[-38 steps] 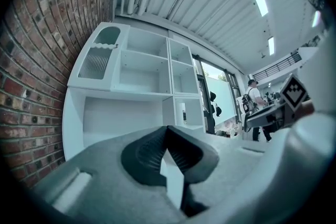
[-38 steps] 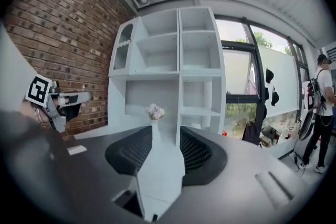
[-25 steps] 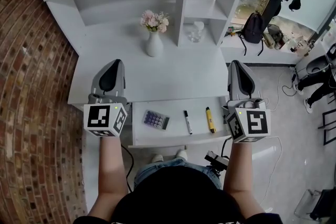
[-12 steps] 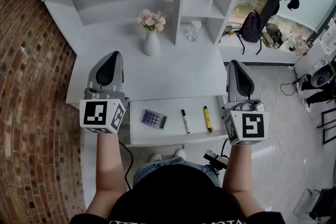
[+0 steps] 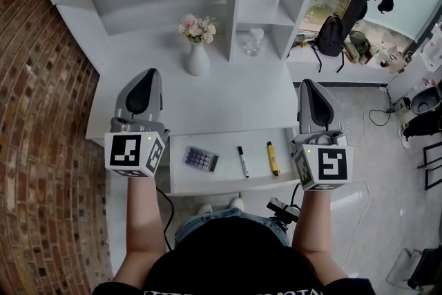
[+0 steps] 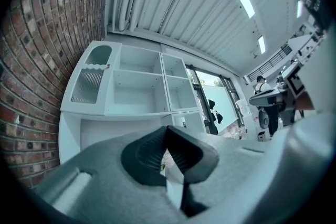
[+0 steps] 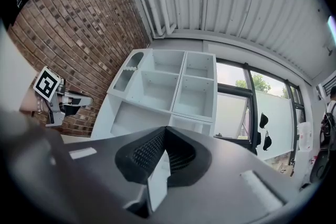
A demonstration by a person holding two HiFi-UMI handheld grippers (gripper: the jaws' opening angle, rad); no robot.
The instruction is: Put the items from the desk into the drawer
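Almost nothing has moved: the left claw (image 5: 148,74) and right claw (image 5: 308,84) hover closed and holding nothing above the white table (image 5: 235,100). The grey calculator (image 5: 200,159), black marker pen (image 5: 242,161) and yellow marker pen (image 5: 273,157) lie in the open white drawer (image 5: 257,140). I think a hard push to close it could make them slide.

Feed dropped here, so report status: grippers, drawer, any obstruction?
Left gripper, right gripper shut, empty, above desk. Drawer open: calculator, black pen, yellow pen inside. Vase on desk. No obstruction.

Calculator (image 5: 201,159), marker (image 5: 242,161), highlighter (image 5: 273,157) in drawer (image 5: 224,178), vase (image 5: 198,59) on desk (image 5: 235,100) behind
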